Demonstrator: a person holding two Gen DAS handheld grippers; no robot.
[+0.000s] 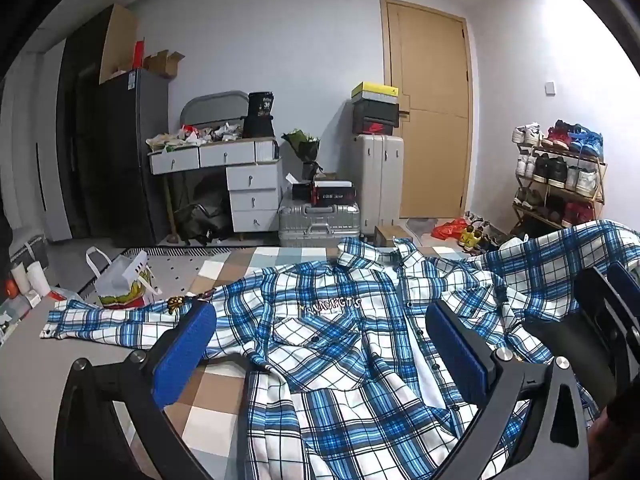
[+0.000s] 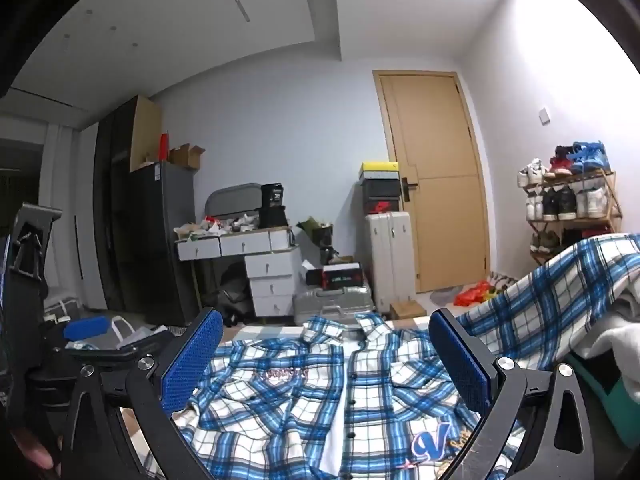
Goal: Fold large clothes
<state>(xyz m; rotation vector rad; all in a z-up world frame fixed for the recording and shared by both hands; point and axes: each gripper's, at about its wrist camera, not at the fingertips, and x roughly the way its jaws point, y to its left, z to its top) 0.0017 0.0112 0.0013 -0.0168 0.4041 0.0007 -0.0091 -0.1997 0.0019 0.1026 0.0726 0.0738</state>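
A large blue-and-white plaid shirt (image 1: 340,340) lies front up and rumpled on a checked bed cover (image 1: 216,384). Its collar points away from me, its left sleeve (image 1: 108,320) stretches out flat, and its right sleeve (image 1: 560,252) is draped over a raised heap. My left gripper (image 1: 320,312) is open and empty, just above the shirt's chest. My right gripper (image 2: 326,330) is open and empty, above the shirt (image 2: 320,392) near its button placket. The right gripper's body shows at the right edge of the left wrist view (image 1: 600,320). The left gripper shows at the left of the right wrist view (image 2: 86,328).
The bed's far edge (image 1: 240,252) drops to a floor with a white tote bag (image 1: 120,280), silver suitcases (image 1: 320,220), a white drawer desk (image 1: 240,184), a black fridge (image 1: 120,152) and a shoe rack (image 1: 560,172). A wooden door (image 1: 432,108) stands behind. White and green bedding (image 2: 608,352) lies at right.
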